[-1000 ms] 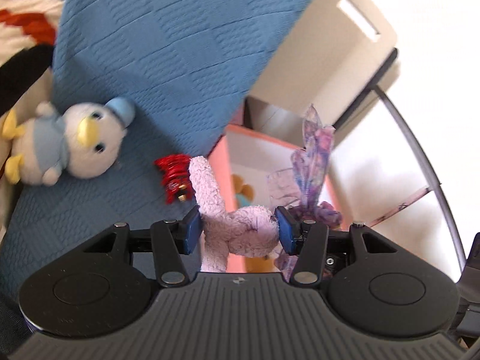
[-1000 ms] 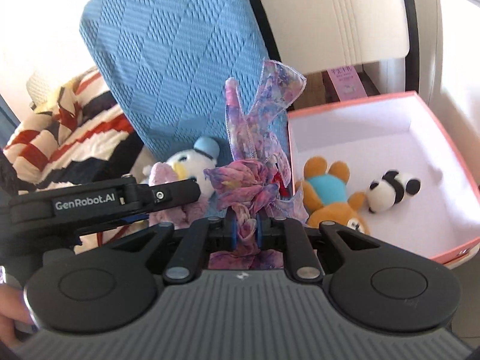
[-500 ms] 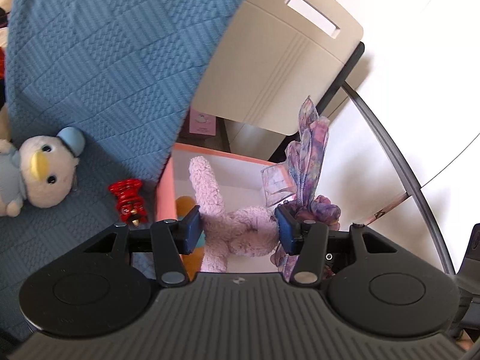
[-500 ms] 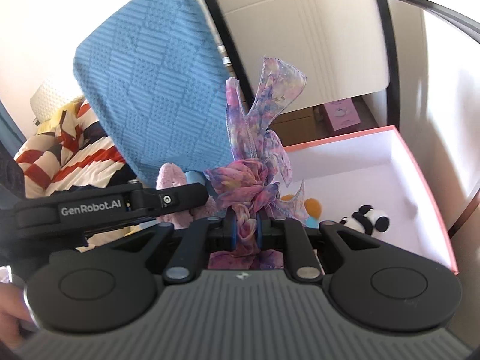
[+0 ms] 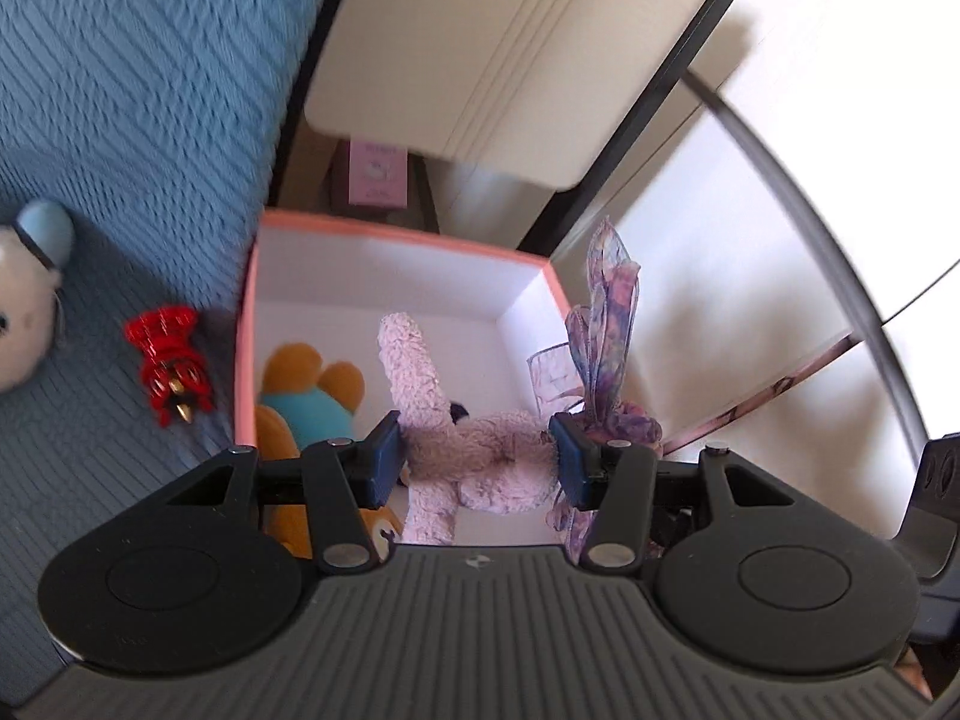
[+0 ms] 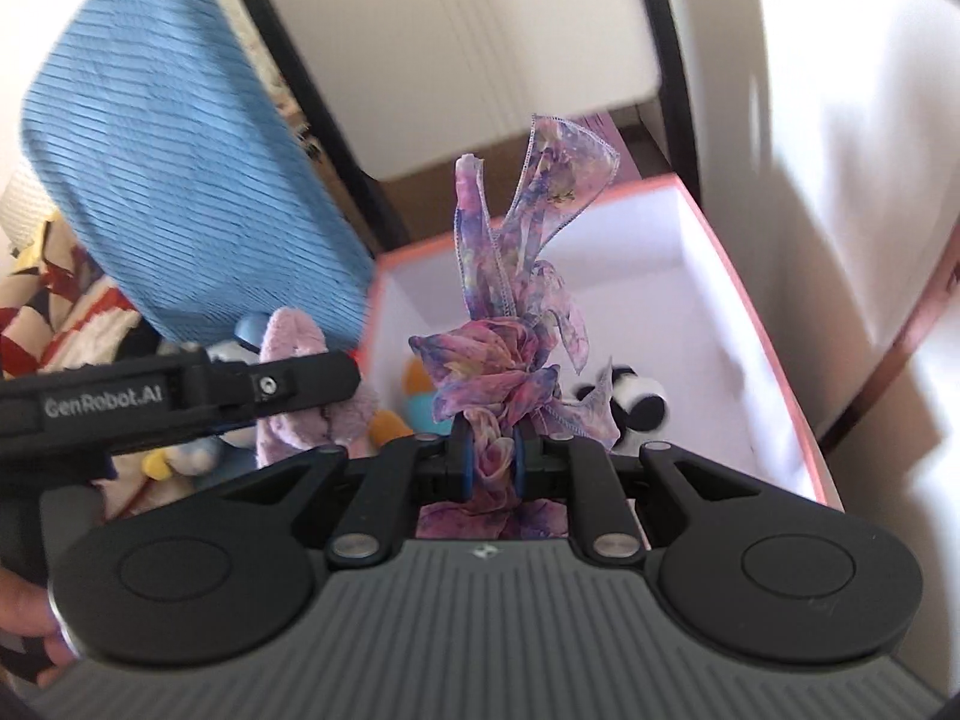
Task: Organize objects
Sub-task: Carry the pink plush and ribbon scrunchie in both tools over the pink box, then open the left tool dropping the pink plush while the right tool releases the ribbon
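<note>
My left gripper [image 5: 474, 459] clamped on pink plush [image 5: 480, 450] above pink box [image 5: 396, 237], my right gripper [image 6: 493, 456] pinching purple ribbon [image 6: 510, 324] over same box, bear [image 5: 312, 396] and panda [image 6: 636, 399] inside, red clip [image 5: 171, 363] on blue blanket [image 5: 120, 90]

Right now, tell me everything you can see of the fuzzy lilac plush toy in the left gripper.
The fuzzy lilac plush toy is pale purple with nubbly, matted pile. The left gripper is shut on its body, a blue pad pressing each side. One long limb or ear sticks up and away from the pads; another hangs below them. It is held above the open pink box, over a brown bear in teal. Its face is not visible.
</note>
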Motion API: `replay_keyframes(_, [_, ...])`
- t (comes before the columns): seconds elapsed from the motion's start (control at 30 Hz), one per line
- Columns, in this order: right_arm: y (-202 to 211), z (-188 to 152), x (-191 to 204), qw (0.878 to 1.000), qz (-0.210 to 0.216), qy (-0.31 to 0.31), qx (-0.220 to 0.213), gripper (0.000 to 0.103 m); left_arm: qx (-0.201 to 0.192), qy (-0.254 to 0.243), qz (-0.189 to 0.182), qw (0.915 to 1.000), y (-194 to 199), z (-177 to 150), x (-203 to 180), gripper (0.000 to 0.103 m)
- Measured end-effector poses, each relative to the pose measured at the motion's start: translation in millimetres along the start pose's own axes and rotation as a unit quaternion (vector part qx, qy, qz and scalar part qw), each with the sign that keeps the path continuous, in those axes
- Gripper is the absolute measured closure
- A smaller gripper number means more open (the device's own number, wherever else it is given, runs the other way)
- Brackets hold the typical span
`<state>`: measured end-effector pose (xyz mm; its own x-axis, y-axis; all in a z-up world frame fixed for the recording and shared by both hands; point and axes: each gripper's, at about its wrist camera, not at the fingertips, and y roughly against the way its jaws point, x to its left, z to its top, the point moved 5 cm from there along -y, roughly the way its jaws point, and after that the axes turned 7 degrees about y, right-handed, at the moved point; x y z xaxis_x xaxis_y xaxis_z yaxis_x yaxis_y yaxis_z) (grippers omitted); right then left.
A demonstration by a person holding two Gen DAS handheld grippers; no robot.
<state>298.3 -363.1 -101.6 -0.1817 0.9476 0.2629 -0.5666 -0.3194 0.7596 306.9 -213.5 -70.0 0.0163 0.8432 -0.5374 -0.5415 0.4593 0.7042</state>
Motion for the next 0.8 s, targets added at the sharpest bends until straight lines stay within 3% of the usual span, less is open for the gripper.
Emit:
replay_keyframes(0.27, [-36,-28,-51,0.998,-0.026,-0.019,0.050,0.087,0.044,0.003,0.027,0.9987,-59,-13,10,0.045])
replay_keyframes(0.43, [-56,-36,-63,0.997,-0.032,-0.024,0.066,0.087,0.067,0.010,0.035,0.9971,-85,-21,17,0.045])
replay_keyframes(0.8, [-55,-34,-67,0.997,-0.031,-0.038,0.062,0.086,0.064,0.000,0.041,0.9971,-85,-21,13,0.045])
